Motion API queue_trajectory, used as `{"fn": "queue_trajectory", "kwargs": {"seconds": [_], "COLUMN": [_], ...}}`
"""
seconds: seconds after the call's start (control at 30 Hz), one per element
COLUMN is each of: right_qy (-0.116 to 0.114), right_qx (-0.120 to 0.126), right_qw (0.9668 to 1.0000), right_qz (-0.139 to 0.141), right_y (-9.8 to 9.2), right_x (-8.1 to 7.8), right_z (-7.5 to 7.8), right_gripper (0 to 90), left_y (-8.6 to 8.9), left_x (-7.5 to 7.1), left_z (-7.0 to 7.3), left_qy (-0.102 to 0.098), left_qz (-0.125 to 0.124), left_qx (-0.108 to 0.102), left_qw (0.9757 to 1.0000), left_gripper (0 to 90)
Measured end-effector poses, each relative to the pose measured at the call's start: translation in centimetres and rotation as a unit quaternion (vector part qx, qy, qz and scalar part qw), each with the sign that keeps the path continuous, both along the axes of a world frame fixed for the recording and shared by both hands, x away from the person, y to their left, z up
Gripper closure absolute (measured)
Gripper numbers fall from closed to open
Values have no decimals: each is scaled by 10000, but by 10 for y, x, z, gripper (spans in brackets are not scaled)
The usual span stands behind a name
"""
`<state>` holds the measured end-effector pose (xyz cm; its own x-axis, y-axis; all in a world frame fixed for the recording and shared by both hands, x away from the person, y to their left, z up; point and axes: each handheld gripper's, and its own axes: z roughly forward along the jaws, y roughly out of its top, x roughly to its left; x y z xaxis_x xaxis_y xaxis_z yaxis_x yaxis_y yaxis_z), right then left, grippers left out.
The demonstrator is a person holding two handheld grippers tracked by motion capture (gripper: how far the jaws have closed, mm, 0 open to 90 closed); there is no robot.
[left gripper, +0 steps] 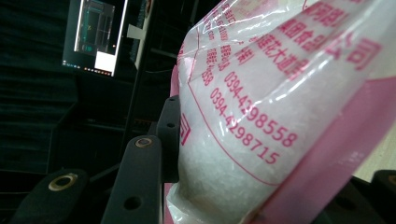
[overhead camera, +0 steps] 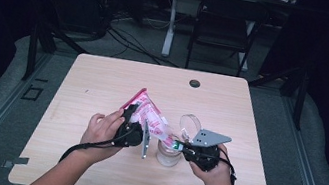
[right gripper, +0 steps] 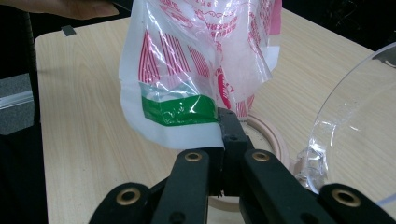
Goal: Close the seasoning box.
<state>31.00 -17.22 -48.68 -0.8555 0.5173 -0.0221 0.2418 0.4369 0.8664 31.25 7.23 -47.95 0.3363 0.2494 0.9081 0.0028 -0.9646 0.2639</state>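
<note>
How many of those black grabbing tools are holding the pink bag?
2. The left tool clamps the pink bag at its upper part; the right tool pinches its lower corner above the jar.

Dim room up top: 1 black chair [overhead camera: 224,26] upper center, a white leg [overhead camera: 170,22] beside it, cables [overhead camera: 130,41] on grey floor [overhead camera: 273,95], lit monitor [left gripper: 95,37] upper left.

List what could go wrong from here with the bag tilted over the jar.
1. The bag of white granules is tipped toward the open glass jar; if its mouth sits off the rim, granules may spill on the table.
2. The right gripper pinches only the bag's lower edge, which could slip out.
3. The hinged lid stands open beside the bag and might get knocked.
</note>
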Motion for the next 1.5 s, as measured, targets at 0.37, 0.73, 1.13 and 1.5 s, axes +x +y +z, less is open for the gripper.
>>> {"fn": "queue_trajectory", "kwargs": {"seconds": [0.37,0.73,1.13,1.5], "right_qy": [13,23,27,25], "right_qx": [3,-3,9,15], "right_qw": [10000,10000,10000,10000], "right_qz": [7,-3,0,2], "right_y": [0,-1,-1,0], "right_x": [0,0,0,0], "right_z": [-1,0,0,-1], "right_gripper": [900,900,900,900], "left_y": [-1,-2,-2,-2], "left_x": [-1,-1,-1,-1], "left_z": [3,5,6,7], "left_qy": [-68,-88,-84,-119], "left_qz": [-19,-48,-42,-68], "left_qx": [46,48,38,28], "left_qw": [10000,9999,9999,9999], "left_gripper": [640,643,645,646]}}
